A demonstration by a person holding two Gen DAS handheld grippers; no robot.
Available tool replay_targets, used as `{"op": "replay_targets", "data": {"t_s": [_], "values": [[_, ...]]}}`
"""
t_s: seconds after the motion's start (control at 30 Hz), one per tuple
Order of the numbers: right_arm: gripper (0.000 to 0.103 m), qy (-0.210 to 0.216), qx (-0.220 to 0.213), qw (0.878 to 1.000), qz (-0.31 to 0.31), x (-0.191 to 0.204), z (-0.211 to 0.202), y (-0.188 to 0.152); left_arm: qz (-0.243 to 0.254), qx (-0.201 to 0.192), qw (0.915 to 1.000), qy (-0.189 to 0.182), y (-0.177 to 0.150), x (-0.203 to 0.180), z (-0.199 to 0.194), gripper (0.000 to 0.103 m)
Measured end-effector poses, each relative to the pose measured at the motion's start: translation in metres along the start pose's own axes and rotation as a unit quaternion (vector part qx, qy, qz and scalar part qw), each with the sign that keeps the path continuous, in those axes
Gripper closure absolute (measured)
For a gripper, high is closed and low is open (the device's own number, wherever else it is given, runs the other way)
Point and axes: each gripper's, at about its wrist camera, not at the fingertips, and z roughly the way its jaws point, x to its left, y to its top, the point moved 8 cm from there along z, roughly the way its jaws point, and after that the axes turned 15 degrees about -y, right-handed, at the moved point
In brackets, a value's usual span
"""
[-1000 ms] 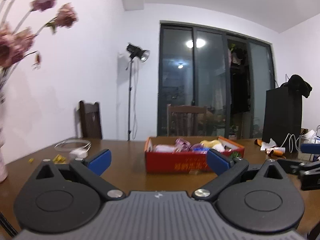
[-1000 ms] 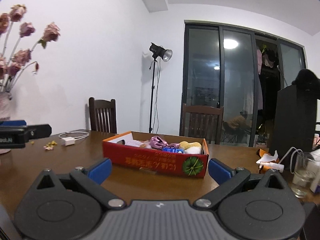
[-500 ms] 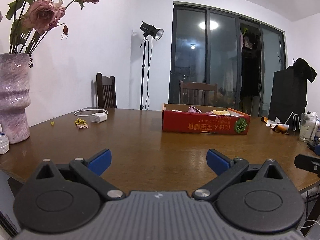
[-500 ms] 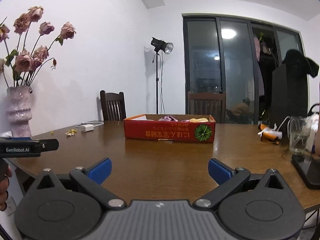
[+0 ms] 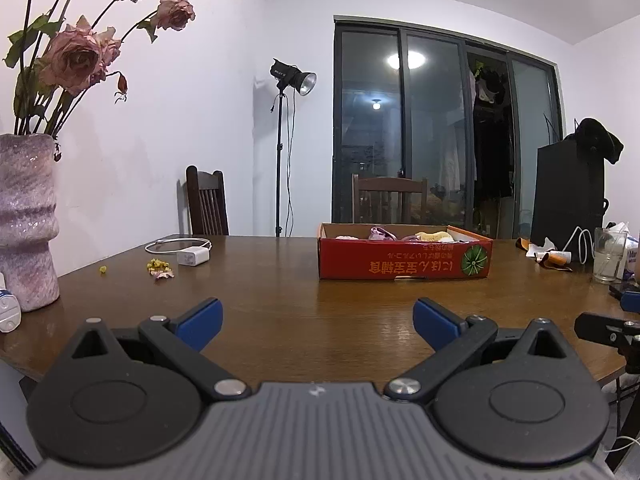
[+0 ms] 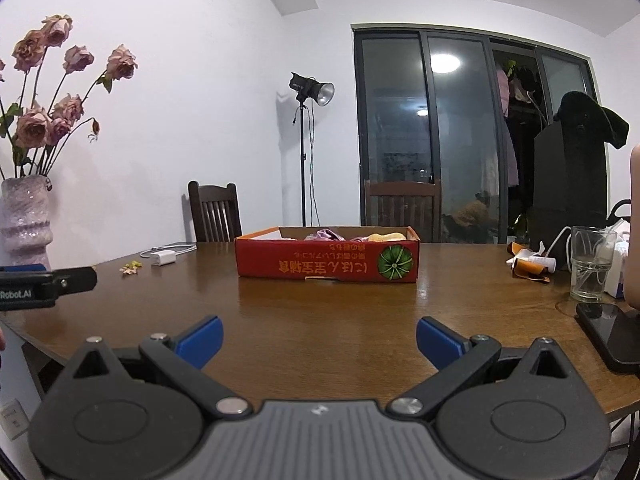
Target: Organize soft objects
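Note:
A red cardboard box [image 5: 404, 258] [image 6: 326, 258] stands on the far middle of the brown wooden table [image 5: 304, 292] [image 6: 320, 308]. Soft things show over its rim: a pink-purple cloth [image 5: 380, 233] [image 6: 326, 235] and a yellow piece [image 5: 434, 235] [image 6: 386, 237]. My left gripper [image 5: 316, 320] hangs open above the near table edge, well short of the box, nothing between its blue fingers. My right gripper [image 6: 319, 338] is open too, also near the front edge and empty. Part of the left gripper's body shows at the left edge of the right wrist view.
A purple vase of dried roses [image 5: 26, 220] [image 6: 24, 220] stands at the table's left. A white charger with cable [image 5: 192, 257] [image 6: 162, 258] and petals lie nearby. A glass [image 5: 608, 256] [image 6: 590, 264], wrappers and a phone [image 6: 612, 336] sit at right. Chairs stand behind.
Both grippers have pulled back from the box toward the near table edge; the box now looks smaller and farther. Both stayed open and empty.

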Motion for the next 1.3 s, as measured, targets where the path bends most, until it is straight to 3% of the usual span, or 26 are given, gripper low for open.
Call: {"op": "replay_targets", "data": {"t_s": [1.3], "values": [[0.0, -0.012, -0.003, 1.0, 0.009, -0.0056, 0.0006, 0.0014, -0.005, 0.005, 1.0, -0.007, -0.0006, 0.0014, 0.0008, 0.0]]}}
